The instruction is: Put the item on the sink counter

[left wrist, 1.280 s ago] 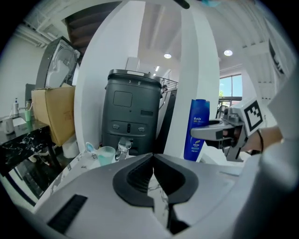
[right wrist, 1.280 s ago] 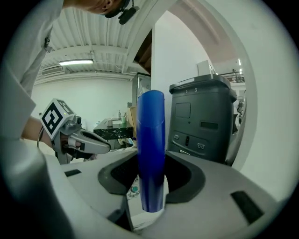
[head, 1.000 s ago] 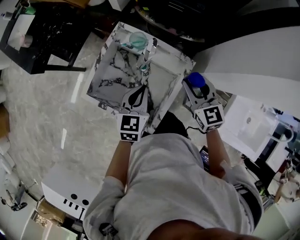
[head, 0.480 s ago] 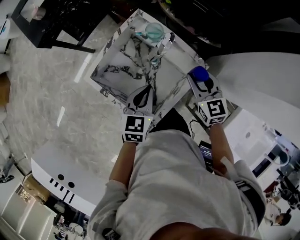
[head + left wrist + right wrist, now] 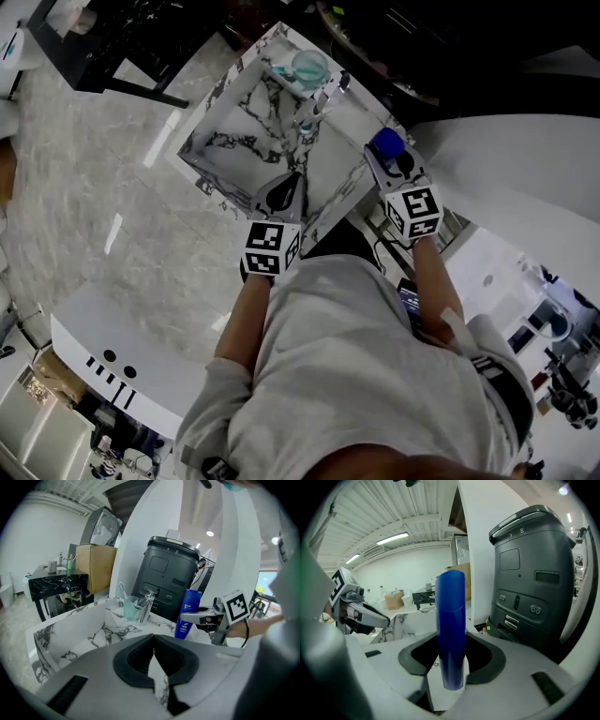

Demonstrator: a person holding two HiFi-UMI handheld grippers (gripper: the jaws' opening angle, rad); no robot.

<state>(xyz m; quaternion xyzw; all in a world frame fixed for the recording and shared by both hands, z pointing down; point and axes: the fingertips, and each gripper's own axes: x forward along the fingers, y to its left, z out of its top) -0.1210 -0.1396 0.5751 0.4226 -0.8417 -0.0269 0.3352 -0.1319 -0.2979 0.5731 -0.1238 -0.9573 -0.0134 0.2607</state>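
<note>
Over the last second both grippers come down toward the counter (image 5: 352,122), and the right gripper (image 5: 394,164) carries the bottle (image 5: 386,142) from just off the counter's right edge to a spot over that edge, near the far corner. Its jaws keep the same spread and clamp the bottle (image 5: 450,620) about its lower half, upright. The left gripper view shows the bottle (image 5: 187,613) standing tall at the counter's right end, to the right of the tap (image 5: 146,604), but I cannot tell whether its base touches the marble yet. I judge the task close to done: the bottle needs only to be set down and let go, and it is still held. The left gripper (image 5: 284,192) sinks too and hangs over the near rim of the basin, its jaws closed together on nothing, so it seems to have no part in the placing. Counted: two grippers, one bottle, one tap, one basin, one cup (image 5: 307,64) at the back of the counter with one toothbrush (image 5: 122,590) in it, and one black machine (image 5: 166,581) behind the counter.
</note>
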